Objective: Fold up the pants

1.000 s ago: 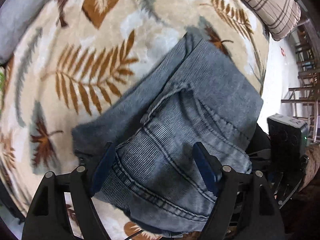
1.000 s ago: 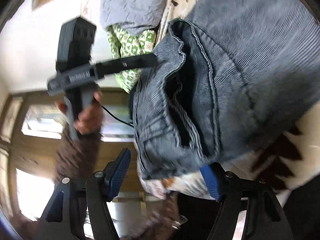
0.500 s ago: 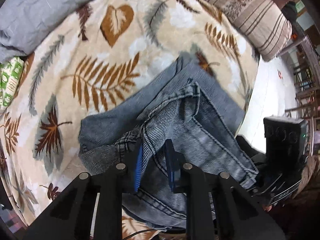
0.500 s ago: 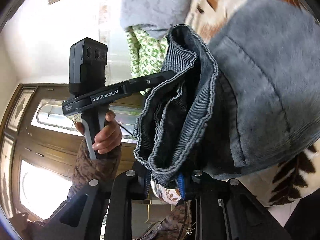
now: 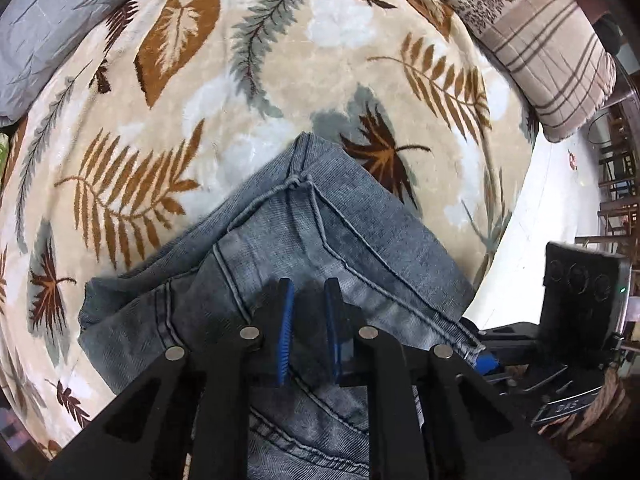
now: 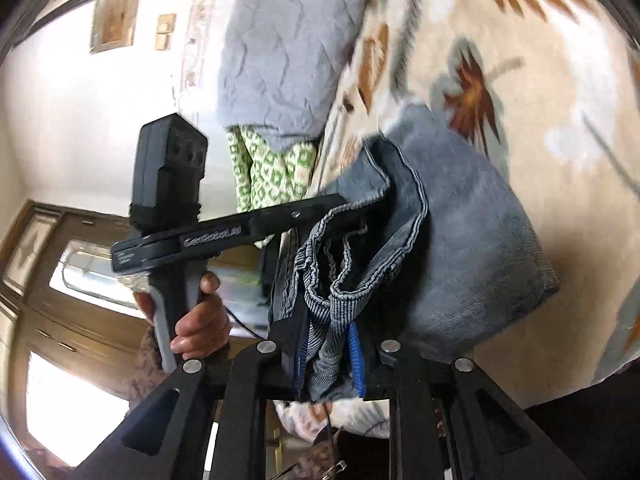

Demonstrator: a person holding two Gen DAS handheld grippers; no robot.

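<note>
Grey-blue jeans (image 5: 340,240) lie folded on a beige blanket with a leaf pattern (image 5: 240,80). My left gripper (image 5: 308,300) is shut on a fold of the jeans near the waistband, its blue pads close together with denim between them. My right gripper (image 6: 328,344) is shut on the bunched edge of the jeans (image 6: 472,248) and holds it lifted off the blanket. The left gripper's body (image 6: 224,236) shows in the right wrist view, held by a hand. The right gripper's body (image 5: 576,320) shows at the right edge of the left wrist view.
A grey quilt (image 5: 52,12) lies at the far left, also in the right wrist view (image 6: 292,40). A striped pillow (image 5: 540,40) lies at the far right. A green patterned cloth (image 6: 272,168) lies under the quilt. The bed edge and white floor (image 5: 540,216) are to the right.
Both grippers were open over the jeans a second ago. Both have closed on the denim edge and lifted and drawn it up, and the jeans now bunch between the pads.
</note>
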